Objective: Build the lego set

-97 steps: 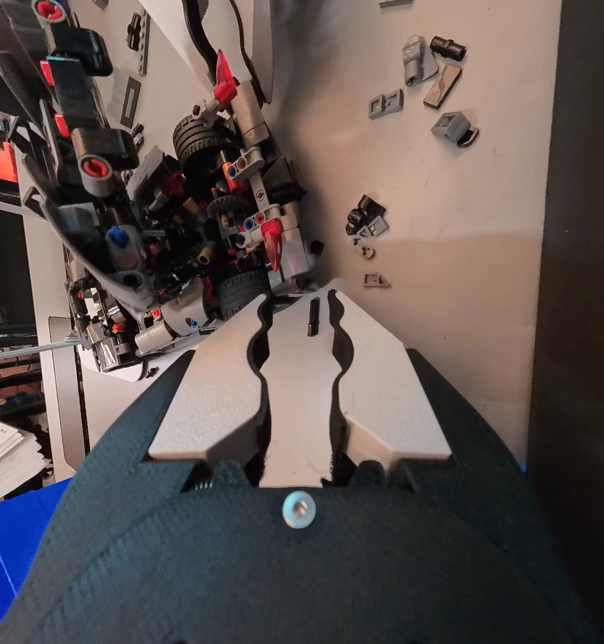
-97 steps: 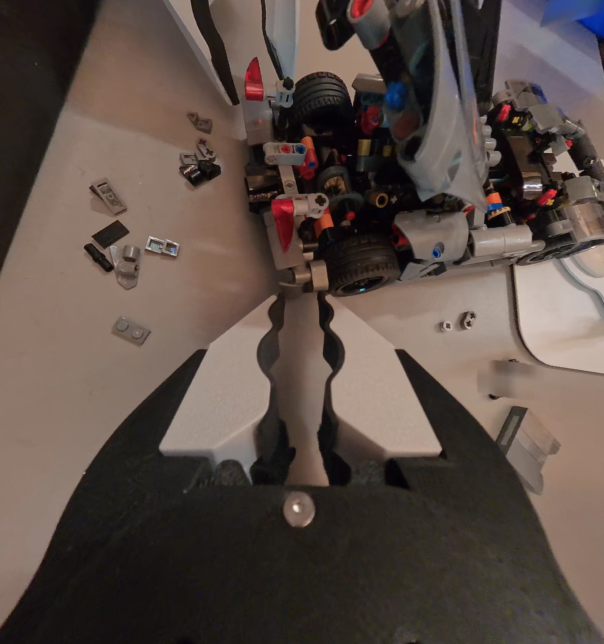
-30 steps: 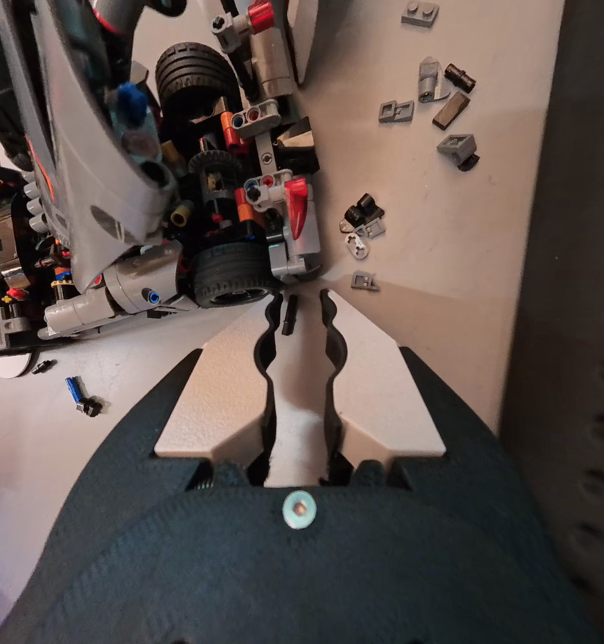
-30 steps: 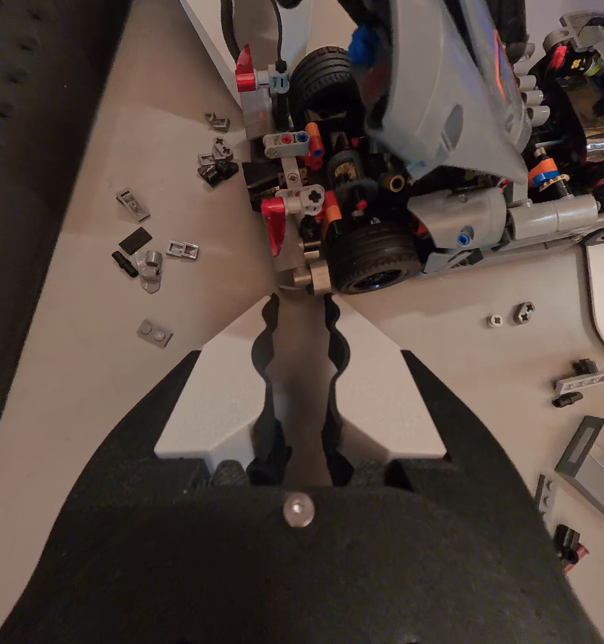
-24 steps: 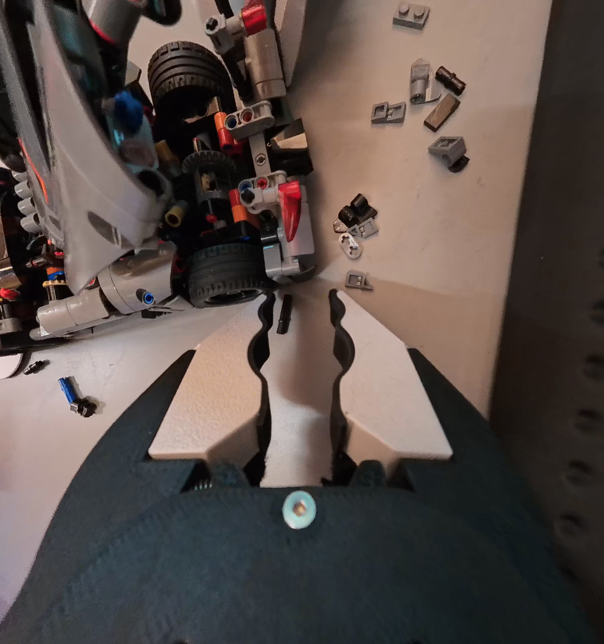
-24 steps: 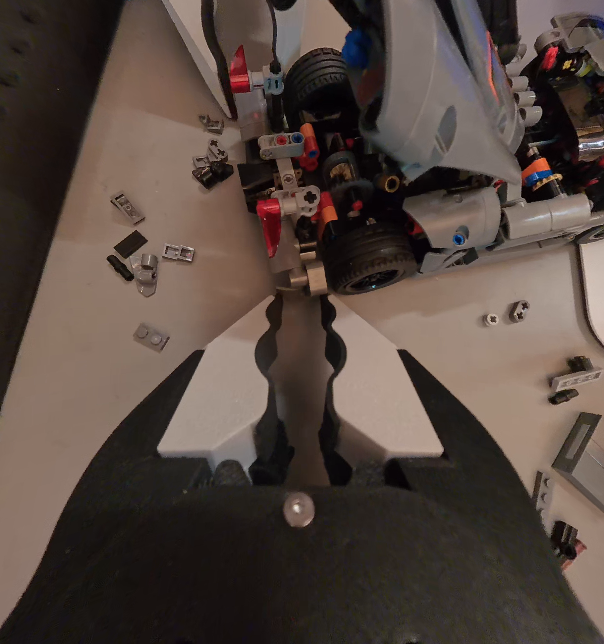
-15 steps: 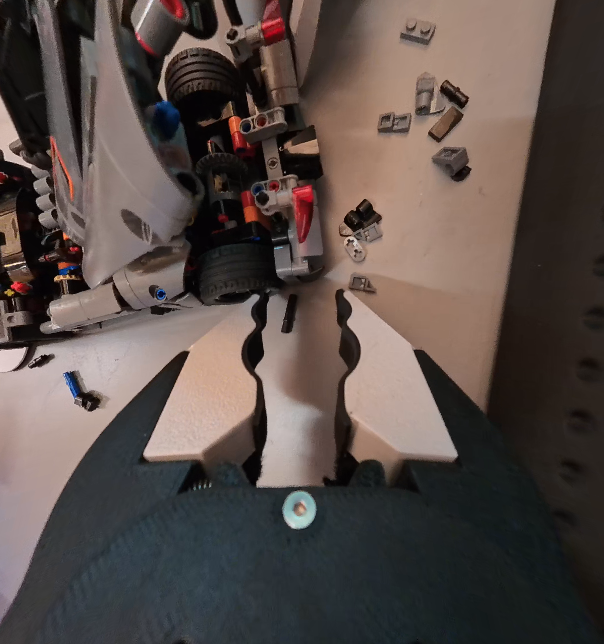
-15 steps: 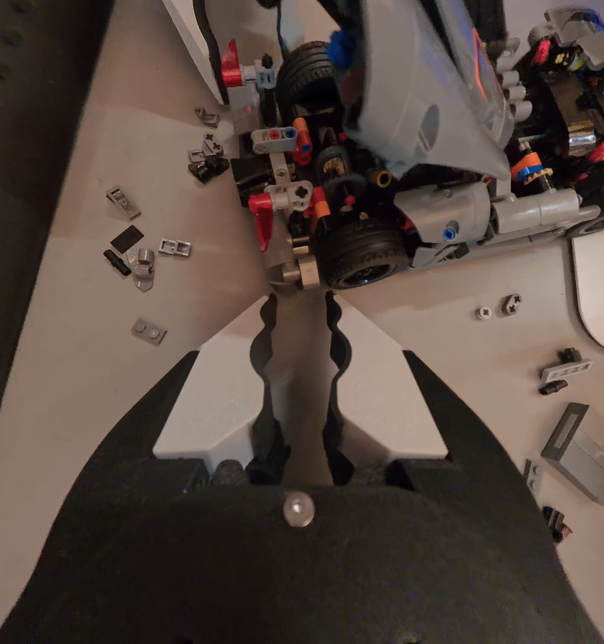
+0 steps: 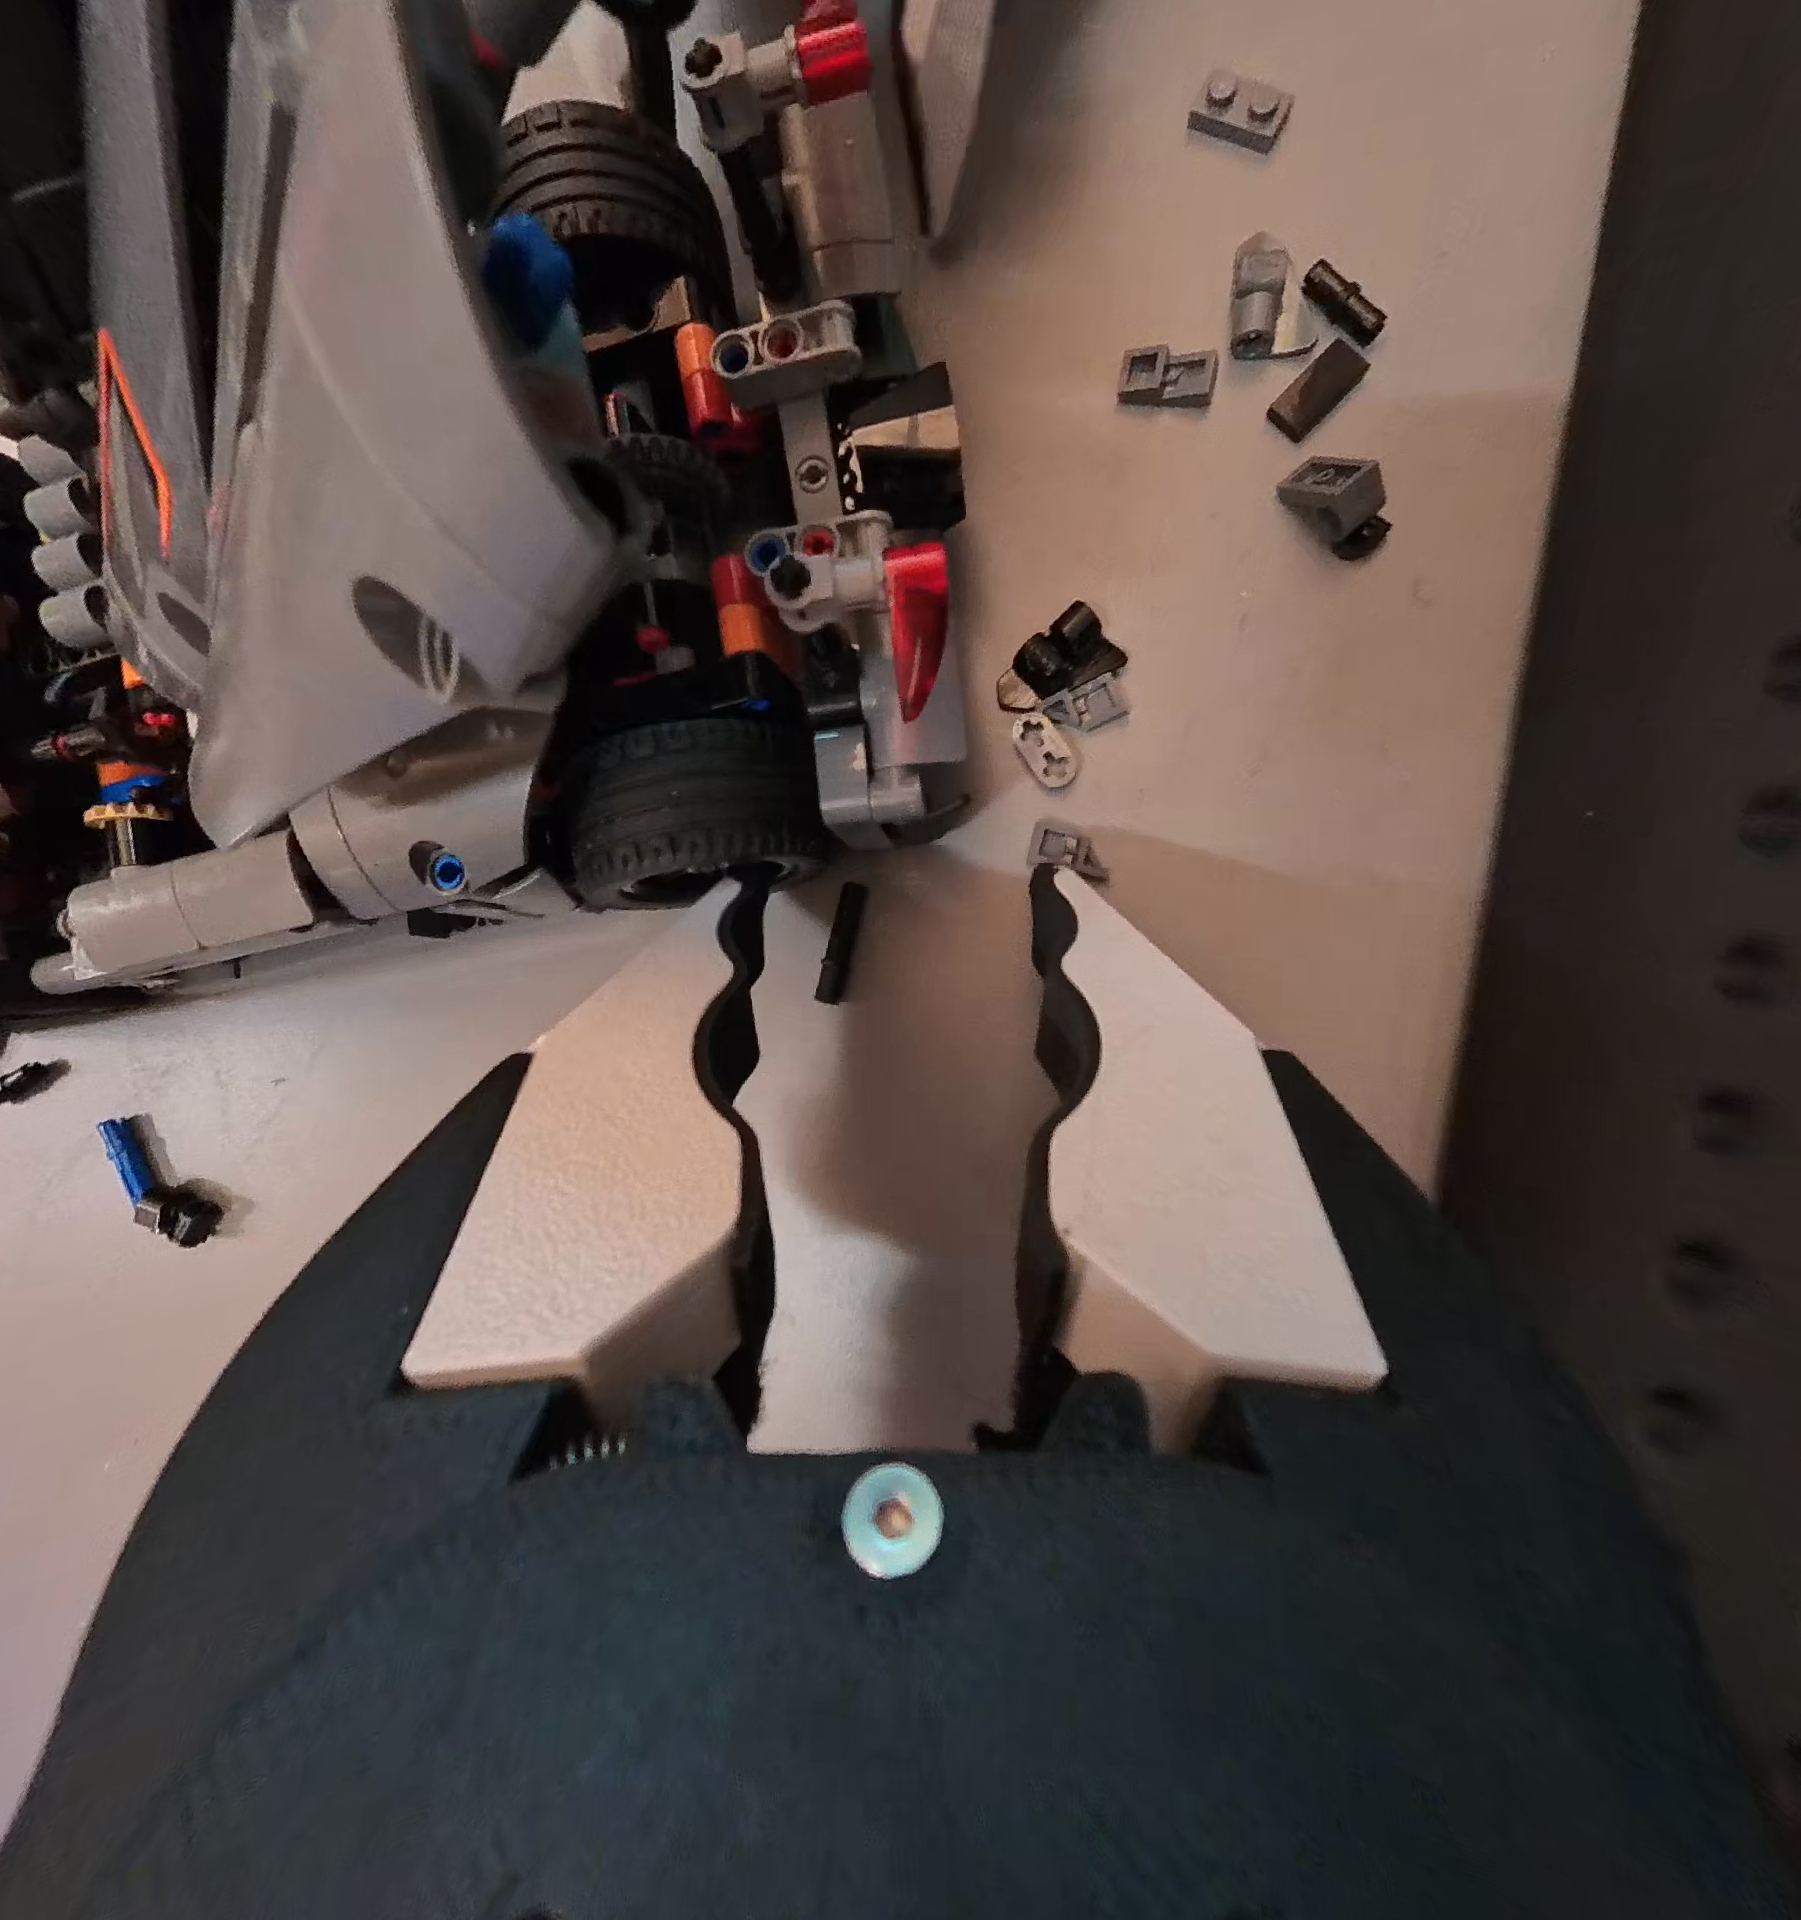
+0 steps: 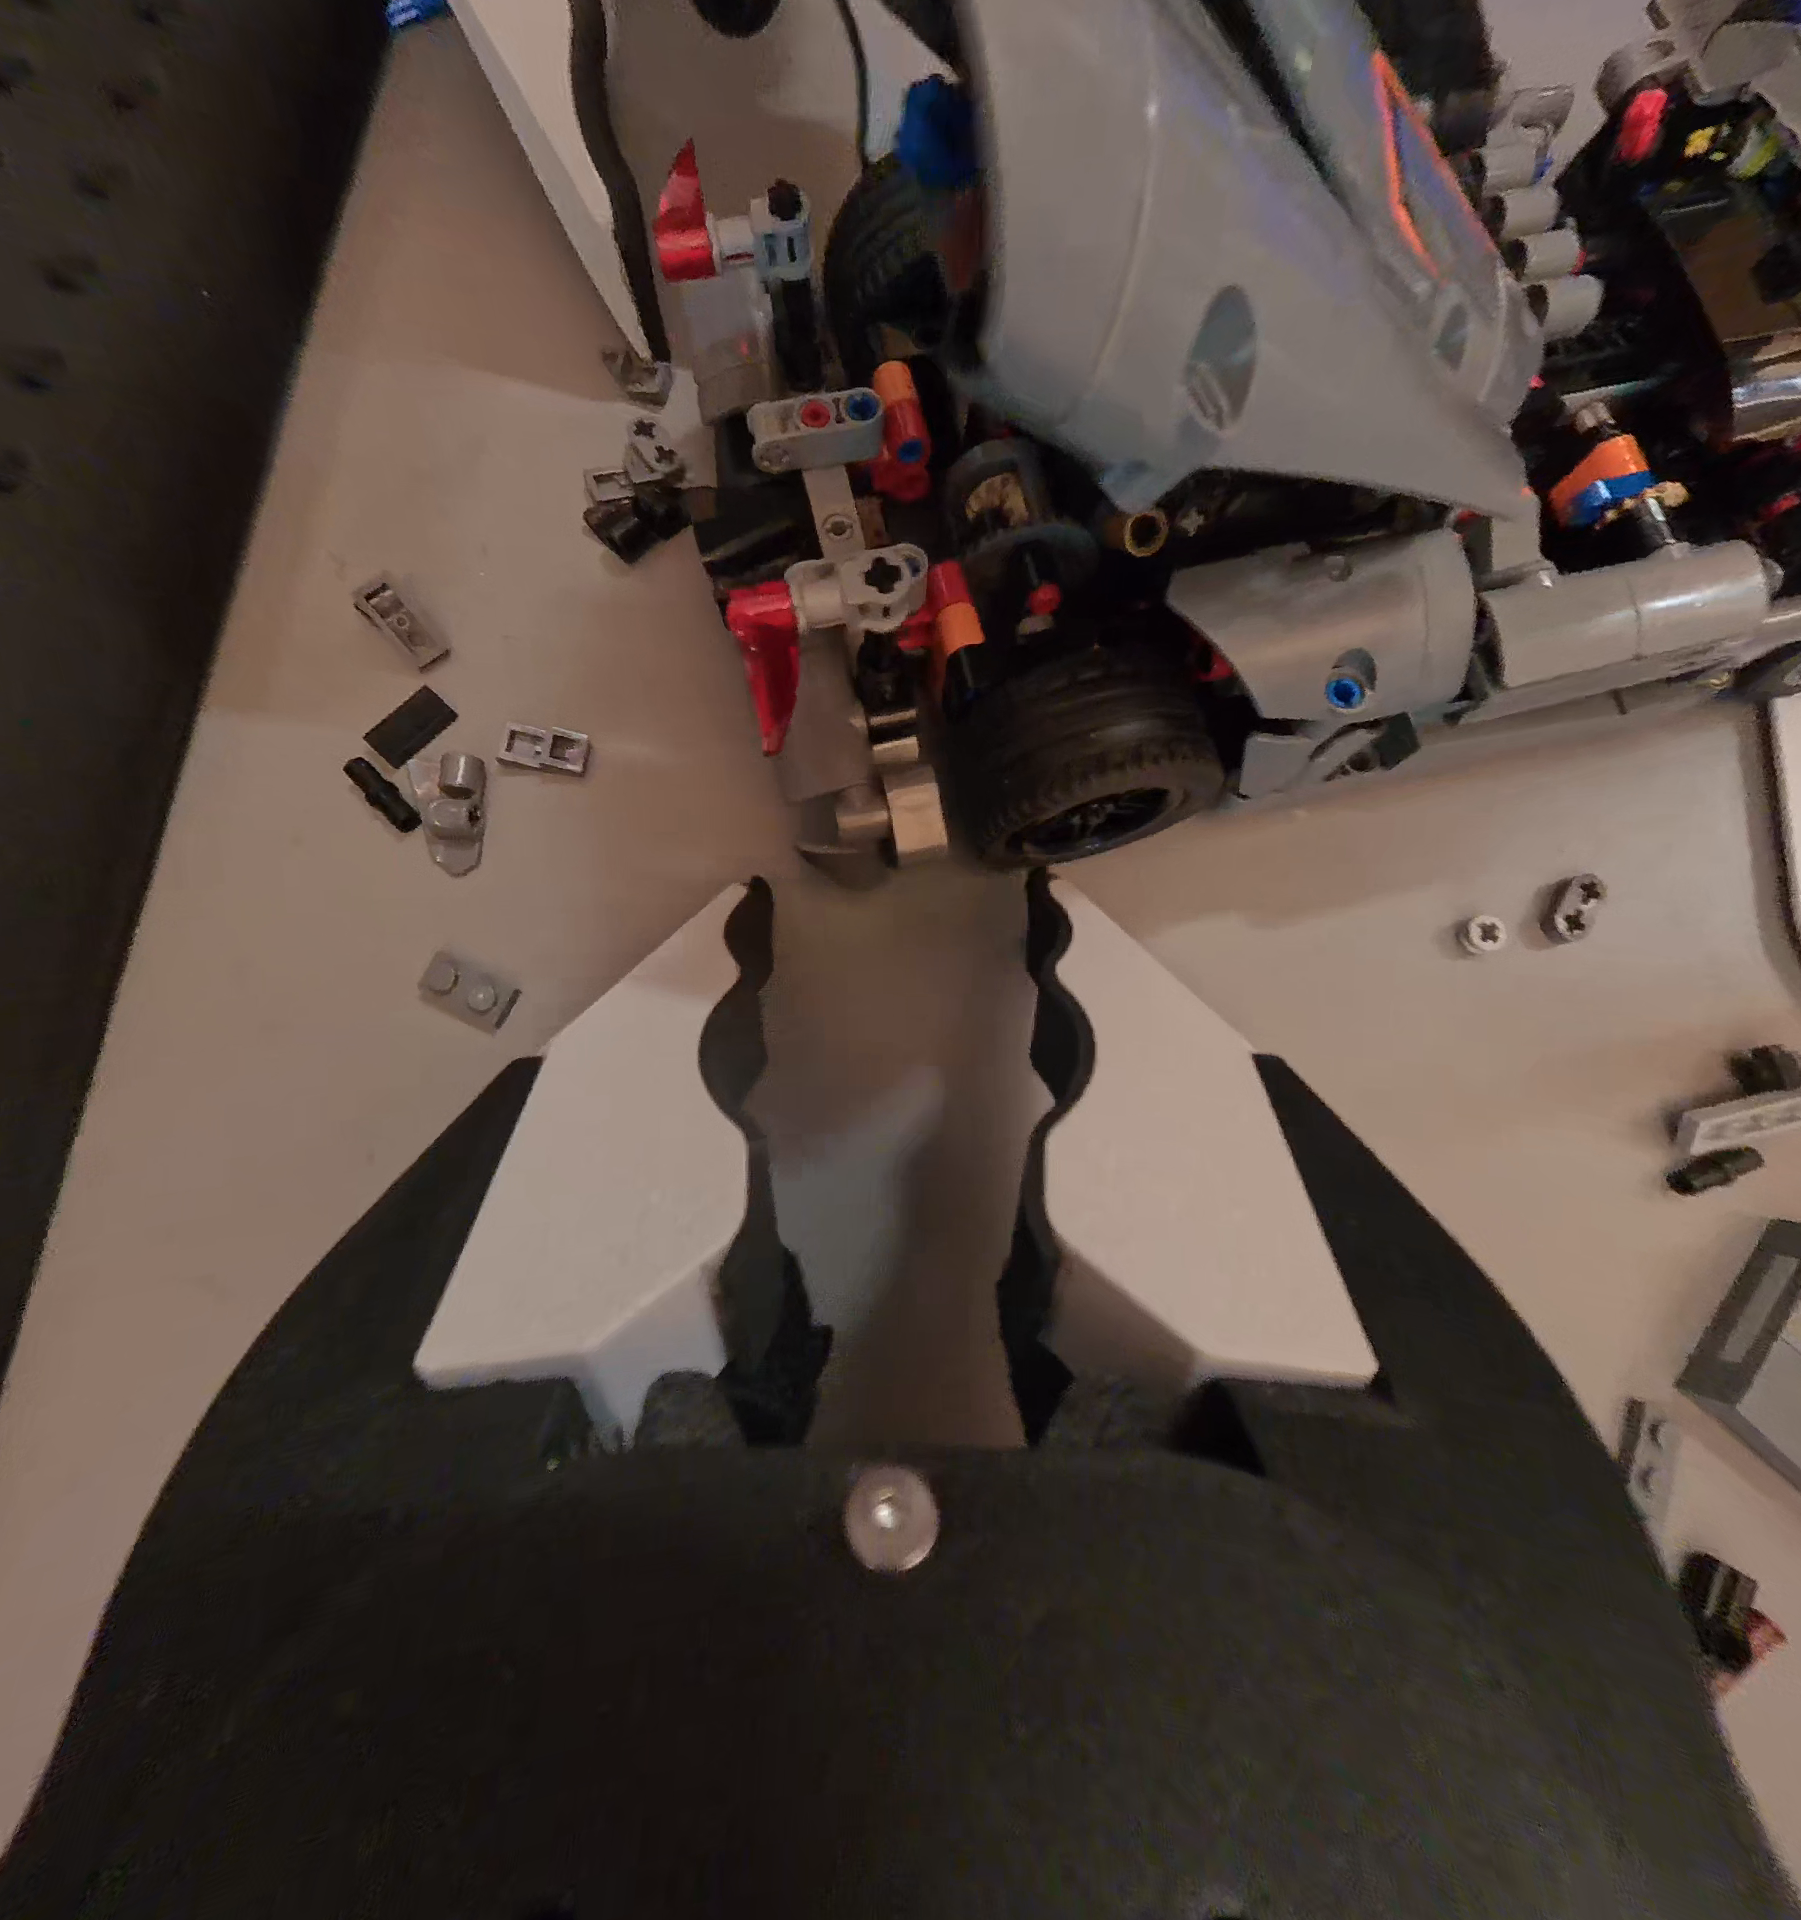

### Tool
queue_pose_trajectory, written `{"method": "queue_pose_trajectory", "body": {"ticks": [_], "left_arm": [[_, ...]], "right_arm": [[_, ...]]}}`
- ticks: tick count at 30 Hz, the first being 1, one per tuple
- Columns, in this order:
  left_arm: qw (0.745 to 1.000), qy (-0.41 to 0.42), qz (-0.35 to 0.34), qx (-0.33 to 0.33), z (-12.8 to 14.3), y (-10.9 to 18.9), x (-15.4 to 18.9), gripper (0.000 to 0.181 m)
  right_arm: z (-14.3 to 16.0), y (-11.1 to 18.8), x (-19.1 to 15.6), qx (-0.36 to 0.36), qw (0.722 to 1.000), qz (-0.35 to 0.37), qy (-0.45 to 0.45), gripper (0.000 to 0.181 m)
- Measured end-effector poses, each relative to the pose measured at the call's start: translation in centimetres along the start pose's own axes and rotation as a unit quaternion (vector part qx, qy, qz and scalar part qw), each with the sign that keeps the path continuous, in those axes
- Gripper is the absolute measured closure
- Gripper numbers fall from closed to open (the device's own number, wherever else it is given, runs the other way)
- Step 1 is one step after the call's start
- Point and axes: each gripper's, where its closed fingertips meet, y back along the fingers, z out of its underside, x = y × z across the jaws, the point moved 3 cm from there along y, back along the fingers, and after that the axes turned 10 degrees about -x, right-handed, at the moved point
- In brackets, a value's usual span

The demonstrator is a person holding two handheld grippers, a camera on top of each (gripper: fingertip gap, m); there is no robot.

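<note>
Lego car [image 9: 522, 582] is half-built: grey curved body panel [image 10: 1218, 312] over an exposed chassis of black, red, orange and blue technic parts, black rubber tyre [image 9: 698, 810] at the near corner, red wedge pieces [image 10: 771, 665] on the end facing the loose bits. It sits on the pale counter [image 9: 1239, 644]. Left tool [image 9: 891, 883] has its jaws spread wide, nothing gripped; a small black pin [image 9: 839, 940] lies flat on the counter between the tips, nearer the left finger, not touching either (as far as visible). The car is at 11 o'clock from that tool, the tyre just beyond the left fingertip. Right tool [image 10: 896, 883] is also spread wide and empty; the car's end and tyre [image 10: 1083, 769] sit at 12 to 1 o'clock, just past the tips. Loose grey and black pieces [image 10: 439, 769] are scattered at 10 o'clock of the right tool, two small round bushes [image 10: 1530, 920] at 3 o'clock.
</note>
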Motion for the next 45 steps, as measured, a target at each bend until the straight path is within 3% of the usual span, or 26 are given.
{"method": "queue_pose_trajectory", "body": {"ticks": [7, 15, 21, 30, 45], "left_arm": [[1.0, 0.0, 0.003, 0.007, -0.1, -0.1, 0.0, 0.129], [1.0, 0.006, 0.011, 0.016, 0.4, 0.1, -0.2, 0.124], [0.998, 0.032, 0.024, 0.038, 1.3, 0.1, -0.8, 0.128], [0.997, 0.063, 0.048, 0.009, 2.3, 0.4, -1.0, 0.135], [0.999, 0.027, 0.012, 0.043, 1.6, 0.2, -1.0, 0.134]], "right_arm": [[0.1, -0.2, -0.1, -0.01, 1.0, 0.001, 0.002, 0.131], [0.1, 1.0, -0.1, -0.07, 0.997, 0.025, 0.008, 0.132], [0.6, 0.5, 0.0, -0.115, 0.992, 0.028, -0.038, 0.134], [0.5, 0.4, -0.8, -0.087, 0.995, 0.035, -0.043, 0.142], [0.0, -0.1, -0.6, -0.047, 0.997, 0.04, -0.056, 0.146]]}}
